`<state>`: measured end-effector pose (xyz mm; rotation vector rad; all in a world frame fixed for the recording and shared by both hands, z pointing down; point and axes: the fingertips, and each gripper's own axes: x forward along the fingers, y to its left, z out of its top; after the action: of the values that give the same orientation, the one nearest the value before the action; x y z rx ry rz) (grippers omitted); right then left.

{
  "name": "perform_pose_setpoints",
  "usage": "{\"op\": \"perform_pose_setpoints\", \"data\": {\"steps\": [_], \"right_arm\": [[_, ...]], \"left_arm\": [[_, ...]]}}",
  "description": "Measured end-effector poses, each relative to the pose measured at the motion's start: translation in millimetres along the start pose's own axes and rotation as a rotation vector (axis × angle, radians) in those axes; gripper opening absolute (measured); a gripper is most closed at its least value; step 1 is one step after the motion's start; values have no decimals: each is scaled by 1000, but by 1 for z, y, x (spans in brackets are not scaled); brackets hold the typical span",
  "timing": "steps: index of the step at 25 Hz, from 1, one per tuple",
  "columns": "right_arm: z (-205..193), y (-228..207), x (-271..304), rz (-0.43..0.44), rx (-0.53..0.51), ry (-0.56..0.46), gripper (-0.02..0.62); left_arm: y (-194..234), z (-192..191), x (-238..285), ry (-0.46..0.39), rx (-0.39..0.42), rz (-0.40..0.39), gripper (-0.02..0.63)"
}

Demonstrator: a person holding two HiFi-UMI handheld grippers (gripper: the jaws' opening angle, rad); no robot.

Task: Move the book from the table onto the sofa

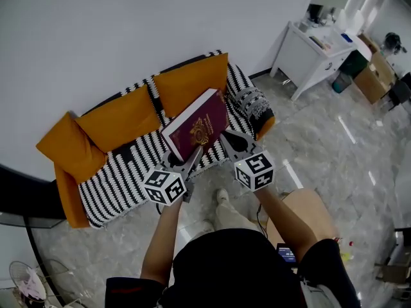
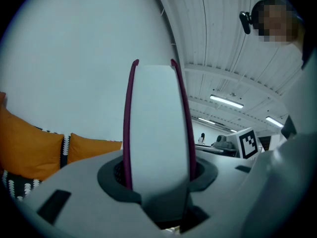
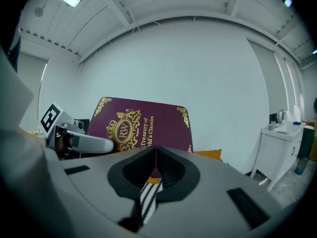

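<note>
Left fingers astride book, right fingers pinching it

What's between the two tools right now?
The maroon book, its near edge spanning from left tool to right tool; head view shows it, nothing else between them.

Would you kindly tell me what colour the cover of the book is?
Maroon with gold ornament; the book shows best in the right gripper view.

The right hand-held gripper pinches the lower edge of the maroon book
</note>
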<state>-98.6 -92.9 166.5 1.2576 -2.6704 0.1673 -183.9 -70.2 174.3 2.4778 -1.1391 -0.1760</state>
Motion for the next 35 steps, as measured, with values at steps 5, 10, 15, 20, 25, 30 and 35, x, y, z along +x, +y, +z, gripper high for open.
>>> {"op": "perform_pose_setpoints", "data": {"steps": [5, 10, 15, 20, 25, 30, 35], "right_arm": [[-1, -29, 25, 18, 15, 19, 23], [-9, -55, 47, 34, 25, 44, 23], [-20, -86, 68, 41, 41, 67, 23], [-36, -114, 90, 38, 69, 104, 24], [-54, -137, 117, 35, 103, 126, 23], [-82, -158, 143, 39, 117, 162, 23], [-105, -174, 160, 38, 142, 186, 23]], "left_arm": [[17, 1, 34, 19, -7, 11, 215], [34, -3, 66, 36, -23, 23, 215], [54, -11, 97, 55, -41, 38, 215], [73, -22, 121, 79, -68, 53, 215], [102, -37, 146, 106, -91, 68, 215], [127, -56, 171, 119, -117, 78, 215], [148, -75, 189, 126, -149, 96, 215]]}}
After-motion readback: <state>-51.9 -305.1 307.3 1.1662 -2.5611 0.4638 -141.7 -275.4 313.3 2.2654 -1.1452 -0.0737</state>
